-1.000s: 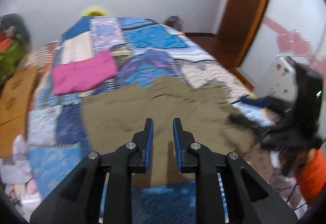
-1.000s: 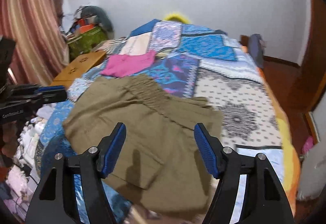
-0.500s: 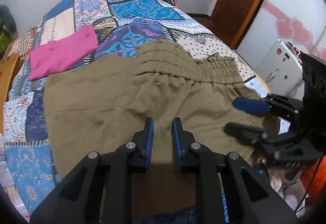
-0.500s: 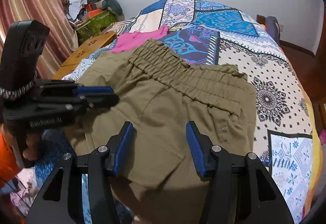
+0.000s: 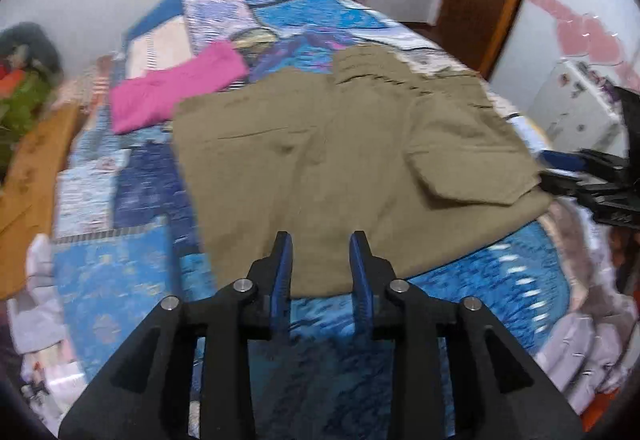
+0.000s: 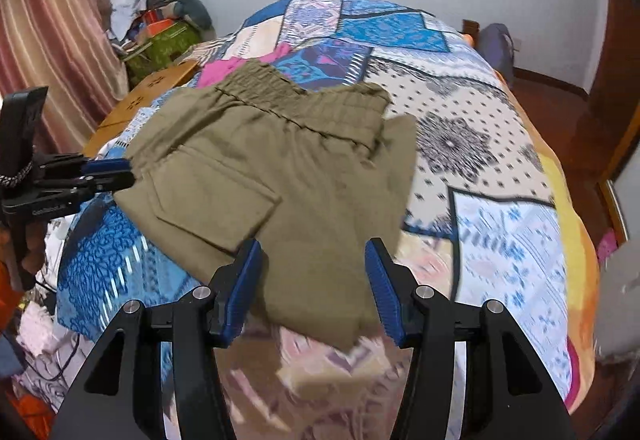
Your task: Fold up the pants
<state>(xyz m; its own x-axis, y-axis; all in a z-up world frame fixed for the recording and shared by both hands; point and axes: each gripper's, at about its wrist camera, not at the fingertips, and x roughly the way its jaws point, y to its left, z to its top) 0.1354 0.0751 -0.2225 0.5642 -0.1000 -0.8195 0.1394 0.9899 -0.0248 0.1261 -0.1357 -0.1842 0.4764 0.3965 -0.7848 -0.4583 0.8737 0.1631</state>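
Pants (image 5: 340, 160) fill the middle of the left wrist view, lying flat on the bed (image 5: 120, 280) as a compact olive-brown slab with the gathered waistband toward the upper centre and a flapped pocket at the right. The left gripper (image 5: 320, 264) sits at the bottom centre, its blue pads parted by a modest gap with nothing between them, just over the near hem of the pants. A folded pink cloth (image 5: 176, 88) lies on the bed at the upper left, touching or nearly touching the far corner of the pants; I cannot tell which. At the right edge of the frame the right gripper (image 5: 568, 172) comes in sideways, next to the pants' right corner; from this view I cannot tell how its jaws stand. In the right wrist view the pants (image 6: 288, 176) lie across the centre, waistband toward the top, pocket at the lower left, their near corner hanging over the bed's edge. The right gripper (image 6: 314, 280) at the bottom is spread wide and holds nothing, with the near hem showing between its pads. The left gripper (image 6: 108, 172) enters from the left edge, its tips right at the pants' left corner. Judging by the short, layered shape, at least one fold seems done; a further fold to a smaller bundle, and some smoothing, probably remains.
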